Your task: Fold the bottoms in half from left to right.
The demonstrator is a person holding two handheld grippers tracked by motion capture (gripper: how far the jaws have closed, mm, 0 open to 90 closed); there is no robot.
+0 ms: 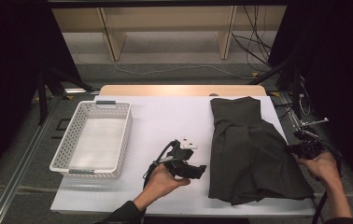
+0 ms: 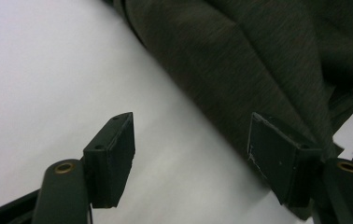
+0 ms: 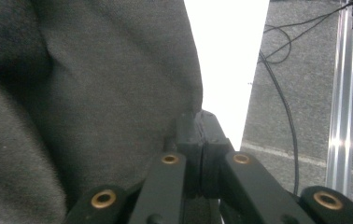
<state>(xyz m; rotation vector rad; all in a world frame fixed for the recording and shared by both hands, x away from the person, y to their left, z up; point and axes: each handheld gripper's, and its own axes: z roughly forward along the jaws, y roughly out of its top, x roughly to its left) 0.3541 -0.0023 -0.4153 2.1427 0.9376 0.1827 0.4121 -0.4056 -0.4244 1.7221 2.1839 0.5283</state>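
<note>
The dark garment (image 1: 251, 149) was laid on the right half of the white counter (image 1: 165, 121). Its edge at three o'clock was pinched by the right gripper (image 1: 290, 149) (fingers pressed together on the cloth). The left gripper (image 1: 201, 171) was held at the garment's nine o'clock, fingers spread, a white basket (image 1: 67, 140) well apart.

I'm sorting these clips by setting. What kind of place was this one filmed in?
Probably a lab or recording workstation, not a home: a white-topped table on a metal frame, loose cables across a grey floor, and dark surroundings. A dark garment and a white basket lie staged on the table.
</note>
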